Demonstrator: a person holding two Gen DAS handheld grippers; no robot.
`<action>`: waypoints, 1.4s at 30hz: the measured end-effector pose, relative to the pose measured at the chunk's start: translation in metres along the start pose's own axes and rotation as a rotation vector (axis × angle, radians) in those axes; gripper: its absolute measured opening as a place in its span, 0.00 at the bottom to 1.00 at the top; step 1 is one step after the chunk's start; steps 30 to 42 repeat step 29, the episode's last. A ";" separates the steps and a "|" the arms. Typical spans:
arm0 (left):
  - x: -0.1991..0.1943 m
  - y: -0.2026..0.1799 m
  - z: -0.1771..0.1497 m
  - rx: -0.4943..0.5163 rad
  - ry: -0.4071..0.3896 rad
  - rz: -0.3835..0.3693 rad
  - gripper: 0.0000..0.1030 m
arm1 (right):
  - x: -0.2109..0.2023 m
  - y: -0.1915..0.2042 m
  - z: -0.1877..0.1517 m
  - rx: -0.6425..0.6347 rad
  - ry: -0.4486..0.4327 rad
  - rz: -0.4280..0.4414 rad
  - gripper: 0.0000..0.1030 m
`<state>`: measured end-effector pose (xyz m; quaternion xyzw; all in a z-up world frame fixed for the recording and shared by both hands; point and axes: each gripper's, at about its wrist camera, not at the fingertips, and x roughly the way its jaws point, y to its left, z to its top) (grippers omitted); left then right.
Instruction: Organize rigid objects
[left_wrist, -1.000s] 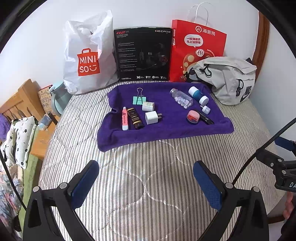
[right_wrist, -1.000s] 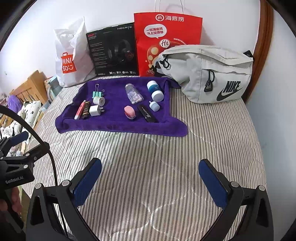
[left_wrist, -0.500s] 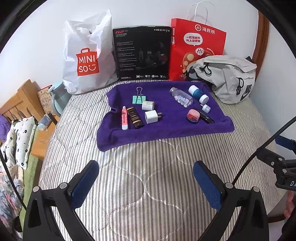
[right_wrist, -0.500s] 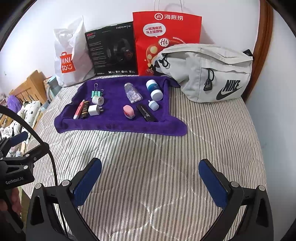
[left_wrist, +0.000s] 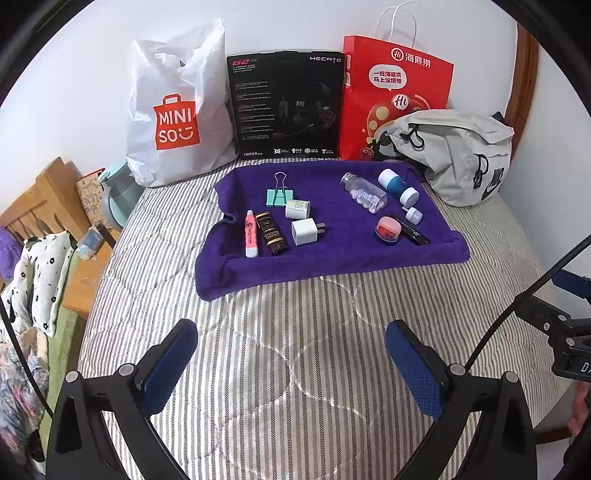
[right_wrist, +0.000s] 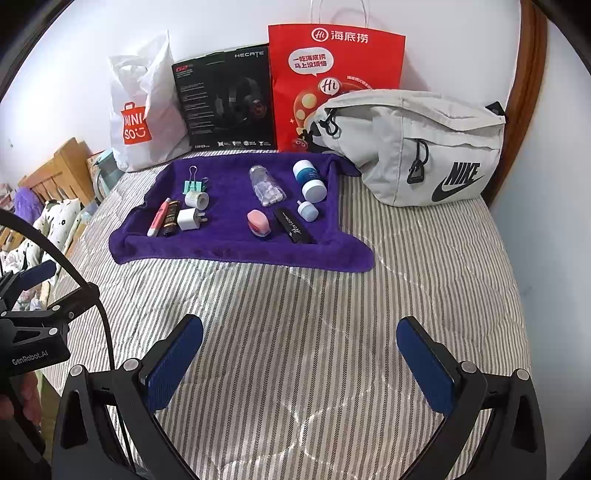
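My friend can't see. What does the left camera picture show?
A purple towel on a striped bed holds small things: a clip, chargers, tubes, a pill bottle. The open left claw hovers in front, empty. Bags and a box line the wall.

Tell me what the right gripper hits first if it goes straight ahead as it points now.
Likely the striped bedcover first, since the open right gripper tilts down toward it. If it clears that, the front edge of the purple towel comes next, though depth is hard to judge.
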<state>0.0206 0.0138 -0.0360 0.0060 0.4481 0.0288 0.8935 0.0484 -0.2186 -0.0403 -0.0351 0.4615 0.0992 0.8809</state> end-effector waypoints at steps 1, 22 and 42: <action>0.000 0.001 0.000 0.000 -0.002 0.000 1.00 | 0.000 0.000 0.000 0.000 0.001 0.000 1.00; 0.000 0.000 -0.001 0.002 -0.001 0.002 1.00 | -0.001 0.001 0.000 -0.002 -0.001 -0.004 1.00; -0.003 -0.003 -0.004 0.011 -0.024 -0.006 1.00 | -0.003 0.000 0.000 -0.005 -0.005 -0.004 1.00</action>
